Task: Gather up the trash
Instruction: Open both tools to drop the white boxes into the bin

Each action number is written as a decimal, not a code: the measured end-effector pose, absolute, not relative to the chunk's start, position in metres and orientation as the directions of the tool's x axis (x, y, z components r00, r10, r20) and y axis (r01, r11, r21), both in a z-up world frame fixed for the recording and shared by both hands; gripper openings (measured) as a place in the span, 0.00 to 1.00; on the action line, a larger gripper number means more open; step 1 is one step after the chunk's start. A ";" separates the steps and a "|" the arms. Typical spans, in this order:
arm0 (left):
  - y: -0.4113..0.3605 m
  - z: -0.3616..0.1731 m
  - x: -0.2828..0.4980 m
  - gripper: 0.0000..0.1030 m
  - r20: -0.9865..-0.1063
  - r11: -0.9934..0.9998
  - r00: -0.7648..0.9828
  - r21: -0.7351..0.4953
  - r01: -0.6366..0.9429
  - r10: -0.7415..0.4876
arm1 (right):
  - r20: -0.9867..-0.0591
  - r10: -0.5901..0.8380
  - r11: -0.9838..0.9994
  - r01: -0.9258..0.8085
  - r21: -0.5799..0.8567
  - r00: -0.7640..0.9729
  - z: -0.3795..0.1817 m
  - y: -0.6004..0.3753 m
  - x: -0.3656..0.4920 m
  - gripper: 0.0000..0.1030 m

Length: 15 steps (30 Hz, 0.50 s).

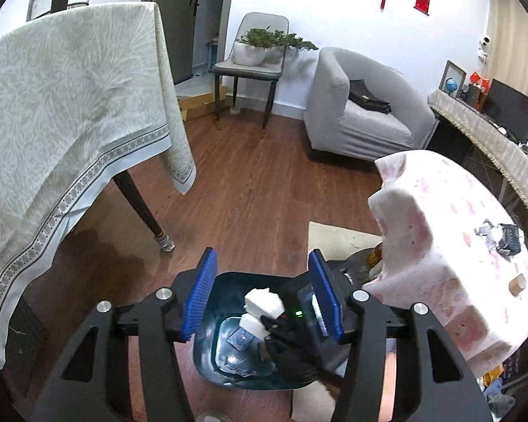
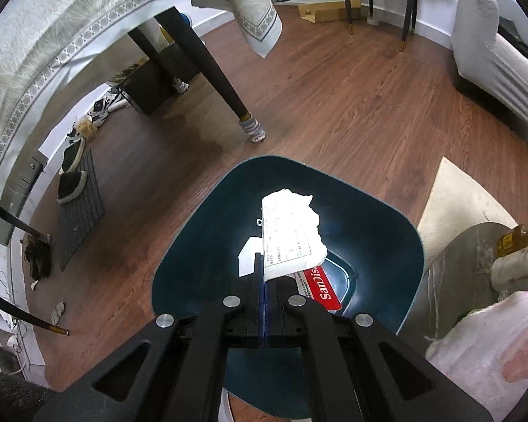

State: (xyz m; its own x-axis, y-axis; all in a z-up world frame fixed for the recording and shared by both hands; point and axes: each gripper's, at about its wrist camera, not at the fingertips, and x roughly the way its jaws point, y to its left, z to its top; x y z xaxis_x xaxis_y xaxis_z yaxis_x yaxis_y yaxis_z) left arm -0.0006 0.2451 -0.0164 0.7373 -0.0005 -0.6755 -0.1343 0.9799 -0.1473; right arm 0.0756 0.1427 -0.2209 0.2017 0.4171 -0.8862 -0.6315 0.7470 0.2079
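Note:
A dark teal bin (image 1: 207,351) (image 2: 193,263) stands on the wooden floor below both grippers. My right gripper (image 2: 264,263) (image 1: 269,321) is shut on a crumpled white printed paper (image 2: 292,232) (image 1: 264,300), which it holds over the bin's mouth. A red SanDisk package (image 2: 320,288) and other wrappers (image 1: 241,339) lie in the bin. My left gripper (image 1: 262,256) hovers above the bin, its blue pads (image 1: 202,295) apart with nothing between them. More wrappers (image 1: 503,237) lie on the pink-clothed table (image 1: 450,211) at the right.
A table under a pale patterned cloth (image 1: 70,105) overhangs the left, its dark leg (image 1: 140,207) (image 2: 211,70) near the bin. A grey armchair (image 1: 362,112) and a chair with a plant (image 1: 250,66) stand at the back. A beige rug (image 2: 457,204) lies right of the bin, and shoes (image 2: 72,176) under the table.

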 end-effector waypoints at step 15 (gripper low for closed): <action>0.241 0.007 -0.003 0.55 -0.629 0.976 0.777 -0.181 -0.118 -0.023 | -0.872 0.425 0.743 -0.644 0.183 0.242 -0.203 0.140 0.071 0.63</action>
